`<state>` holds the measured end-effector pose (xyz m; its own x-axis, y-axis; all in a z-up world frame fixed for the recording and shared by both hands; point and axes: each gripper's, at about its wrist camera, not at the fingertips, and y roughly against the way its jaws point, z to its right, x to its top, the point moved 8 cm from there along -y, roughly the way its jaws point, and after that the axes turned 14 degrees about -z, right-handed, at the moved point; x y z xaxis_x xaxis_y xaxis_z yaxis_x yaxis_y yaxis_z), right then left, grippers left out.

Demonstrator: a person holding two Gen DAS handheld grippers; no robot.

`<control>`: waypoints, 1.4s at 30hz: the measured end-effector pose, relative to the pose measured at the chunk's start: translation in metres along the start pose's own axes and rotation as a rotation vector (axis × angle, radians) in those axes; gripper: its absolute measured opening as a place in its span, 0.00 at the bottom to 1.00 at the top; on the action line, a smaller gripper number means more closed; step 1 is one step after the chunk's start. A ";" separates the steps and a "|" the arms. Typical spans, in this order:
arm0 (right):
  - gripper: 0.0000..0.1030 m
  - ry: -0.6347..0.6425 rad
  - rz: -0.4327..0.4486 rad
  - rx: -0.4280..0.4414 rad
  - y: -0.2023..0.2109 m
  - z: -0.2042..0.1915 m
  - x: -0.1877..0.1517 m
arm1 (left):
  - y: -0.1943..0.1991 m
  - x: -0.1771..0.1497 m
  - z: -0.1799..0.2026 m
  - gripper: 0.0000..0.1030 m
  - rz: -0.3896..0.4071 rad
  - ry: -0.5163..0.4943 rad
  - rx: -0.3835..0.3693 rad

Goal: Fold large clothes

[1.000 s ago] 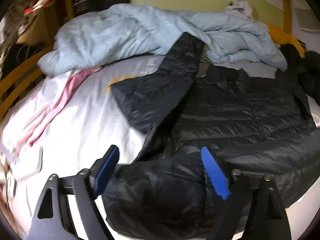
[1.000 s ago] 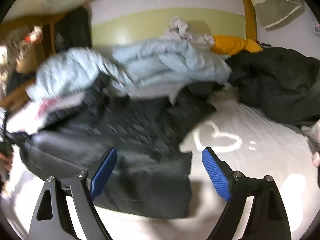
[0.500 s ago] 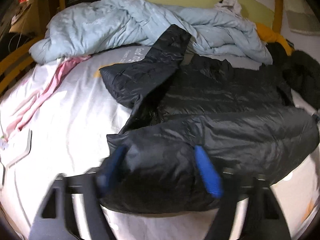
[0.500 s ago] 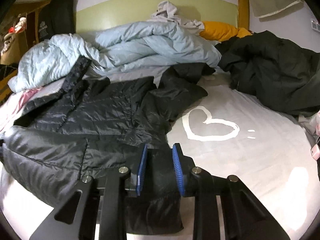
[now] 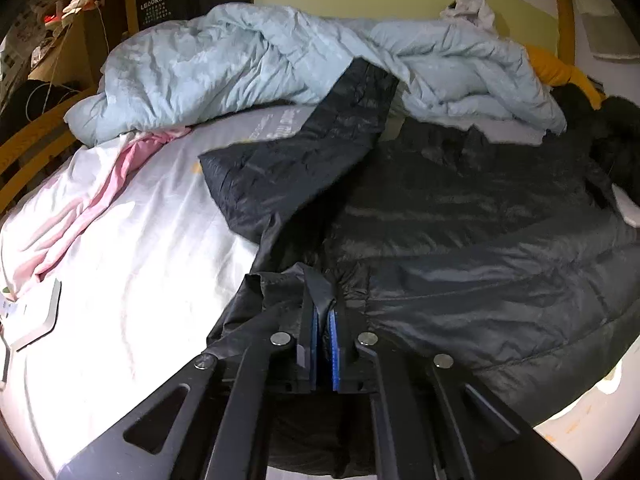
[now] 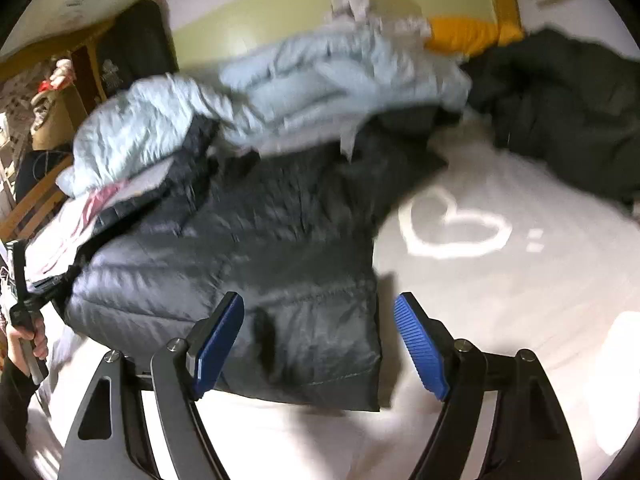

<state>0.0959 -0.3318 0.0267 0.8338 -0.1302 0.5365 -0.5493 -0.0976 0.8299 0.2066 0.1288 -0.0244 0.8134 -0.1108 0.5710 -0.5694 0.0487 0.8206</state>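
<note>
Two hand-held grippers here. The left hand-held gripper (image 5: 323, 316) has its blue pads pressed together, pinching a bunched fold at the hem of the shiny black quilted puffer jacket (image 5: 460, 248). That jacket lies spread across the white bed sheet (image 5: 132, 264), one sleeve angled up onto the crumpled pale blue duvet (image 5: 248, 60) at the back. The right hand-held gripper (image 6: 320, 340) is spread and its jaws are opening; the jacket's lower corner sits between the blue pads (image 6: 420, 344), but neither presses on it. A white heart outline (image 6: 452, 228) is printed on the sheet just beside the jacket, with another dark garment (image 6: 560, 108) heaped further off. That view is pretty blurry.
</note>
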 end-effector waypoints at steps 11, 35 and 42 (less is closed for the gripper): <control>0.06 0.071 0.090 -0.133 -0.018 -0.017 0.039 | -0.006 0.042 -0.004 0.04 0.036 -0.044 0.046; 0.73 -0.075 -0.051 -0.086 -0.040 0.016 0.011 | -0.013 0.010 -0.023 0.78 -0.045 0.073 0.015; 0.87 -0.080 -0.159 0.005 -0.066 0.008 -0.002 | -0.041 -0.014 -0.039 0.84 -0.255 0.252 -0.205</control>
<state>0.1302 -0.3328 -0.0301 0.9031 -0.1912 0.3844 -0.4113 -0.1282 0.9024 0.2234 0.1669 -0.0651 0.9436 0.1007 0.3153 -0.3307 0.2504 0.9099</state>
